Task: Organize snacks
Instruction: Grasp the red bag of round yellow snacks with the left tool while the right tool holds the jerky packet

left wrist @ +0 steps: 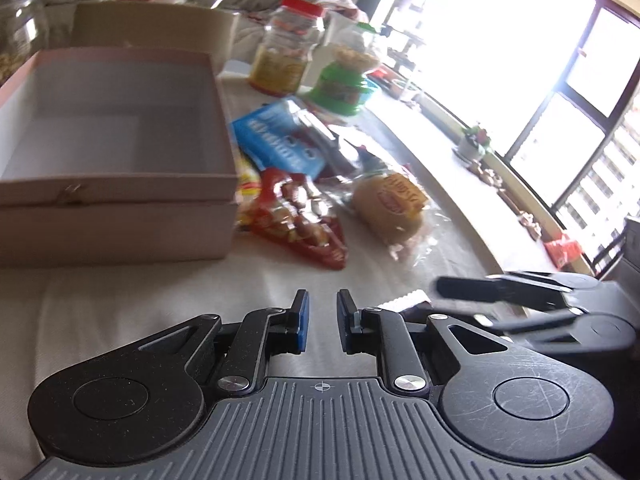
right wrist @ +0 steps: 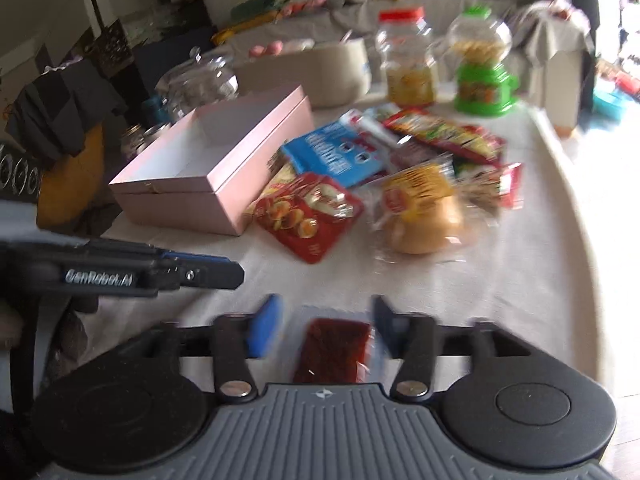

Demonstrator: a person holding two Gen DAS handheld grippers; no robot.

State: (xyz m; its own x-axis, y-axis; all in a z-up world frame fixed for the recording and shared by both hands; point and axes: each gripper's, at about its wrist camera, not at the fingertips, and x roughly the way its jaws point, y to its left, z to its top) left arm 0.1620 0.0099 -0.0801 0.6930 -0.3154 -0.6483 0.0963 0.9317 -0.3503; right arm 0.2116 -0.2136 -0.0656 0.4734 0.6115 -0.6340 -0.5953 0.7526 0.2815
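A dark red snack packet (right wrist: 336,350) in clear wrap lies on the white tablecloth between the fingers of my right gripper (right wrist: 326,308). Its blue pads stand wide apart and clear of the packet, so it is open. My left gripper (left wrist: 323,298) hovers low over bare cloth with only a narrow gap between its pads and nothing in it. An open, empty pink box (left wrist: 120,184) sits ahead on the left. Beside it lie a blue packet (left wrist: 276,144), a red biscuit packet (left wrist: 296,216) and a bagged bun (left wrist: 388,208).
A red-lidded jar (right wrist: 408,60) and a green candy dispenser (right wrist: 484,72) stand at the back of the table. More packets (right wrist: 448,132) are piled behind the bun. A glass jar (right wrist: 200,80) stands behind the box. The table's curved edge (right wrist: 576,200) runs along the right.
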